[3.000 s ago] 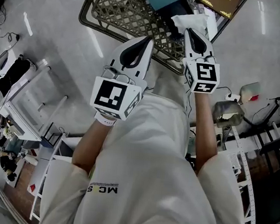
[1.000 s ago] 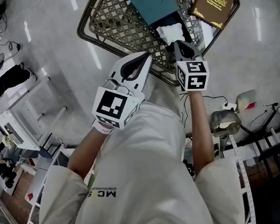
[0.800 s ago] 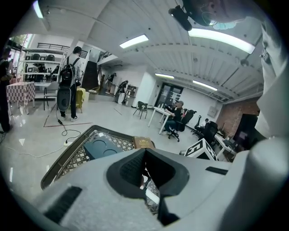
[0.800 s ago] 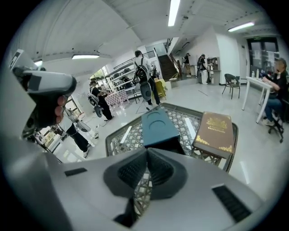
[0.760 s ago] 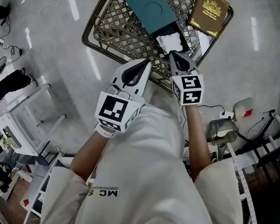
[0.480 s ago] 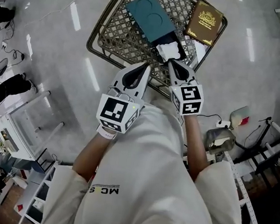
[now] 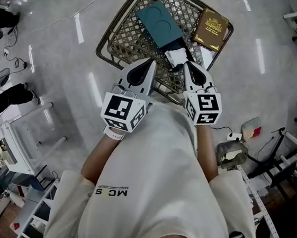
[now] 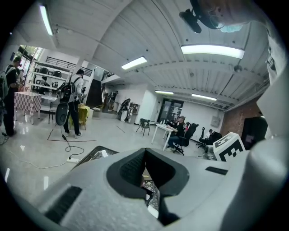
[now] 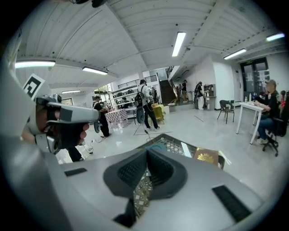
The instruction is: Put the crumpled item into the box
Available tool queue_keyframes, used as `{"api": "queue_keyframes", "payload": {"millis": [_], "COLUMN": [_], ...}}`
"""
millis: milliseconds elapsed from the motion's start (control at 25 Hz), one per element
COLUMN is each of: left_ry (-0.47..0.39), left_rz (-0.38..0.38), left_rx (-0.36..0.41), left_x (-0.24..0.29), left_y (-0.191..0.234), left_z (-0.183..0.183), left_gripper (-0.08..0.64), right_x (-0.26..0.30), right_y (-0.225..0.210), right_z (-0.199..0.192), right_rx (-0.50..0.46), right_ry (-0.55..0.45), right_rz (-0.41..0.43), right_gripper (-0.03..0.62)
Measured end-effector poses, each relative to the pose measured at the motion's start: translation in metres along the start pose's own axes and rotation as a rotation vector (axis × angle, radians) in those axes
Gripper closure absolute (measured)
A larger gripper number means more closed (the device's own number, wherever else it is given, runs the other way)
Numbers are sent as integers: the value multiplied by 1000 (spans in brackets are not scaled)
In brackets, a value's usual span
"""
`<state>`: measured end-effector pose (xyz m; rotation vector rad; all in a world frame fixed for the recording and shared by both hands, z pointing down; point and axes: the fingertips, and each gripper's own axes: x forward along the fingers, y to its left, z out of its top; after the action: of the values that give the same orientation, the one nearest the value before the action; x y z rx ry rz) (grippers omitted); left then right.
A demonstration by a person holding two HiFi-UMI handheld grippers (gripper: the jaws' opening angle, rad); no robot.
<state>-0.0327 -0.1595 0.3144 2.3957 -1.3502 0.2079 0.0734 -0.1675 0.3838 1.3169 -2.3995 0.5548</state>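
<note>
White-shelled L tool (image 7: 152,63) is clenched on nothing, tips pressed together, hanging over the near rim of the lattice worktop (image 7: 127,37). Teal lid (image 7: 159,25) lies flat further in. The crumpled item (image 7: 175,57), white, looks to sit inside the dark box (image 7: 185,47) next to the lid, at the box's near end, apart from both tools. R tool (image 7: 187,63) is also clenched empty, tip just short of the item. Brown book (image 7: 211,29) is at the far right corner.

Risk: the item is light and close to the box edge, so it could spring open and creep out, or an R tool dip could flick it onto the lattice.

Both forearms reach fwd and down, elbows tucked near the torso, tools side by side w/ marker cubes facing up.
</note>
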Motion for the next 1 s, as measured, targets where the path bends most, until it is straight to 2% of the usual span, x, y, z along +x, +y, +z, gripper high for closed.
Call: {"api": "queue_keyframes", "payload": {"millis": [200,360,840,1000], "left_ry": [-12,-26,-38,-23], "left_rz": [-3,7,31,28], "left_rx": [2,33,54,19], "left_x": [-11,-21,-28,-29], "left_y": [2,4,-3,0], "left_z": [5,12,12,6], "left_gripper": [540,540,540,539], "right_x": [-22,-38,-54,-55], "right_y": [3,10,10,11], "right_z": [26,38,52,54], "right_rx": [-7,-11,-38,-52], "right_ry": [-94,-144,-206,-210], "right_rz": [-30,-30,-21,-17], "right_gripper": [575,576,577,577]}}
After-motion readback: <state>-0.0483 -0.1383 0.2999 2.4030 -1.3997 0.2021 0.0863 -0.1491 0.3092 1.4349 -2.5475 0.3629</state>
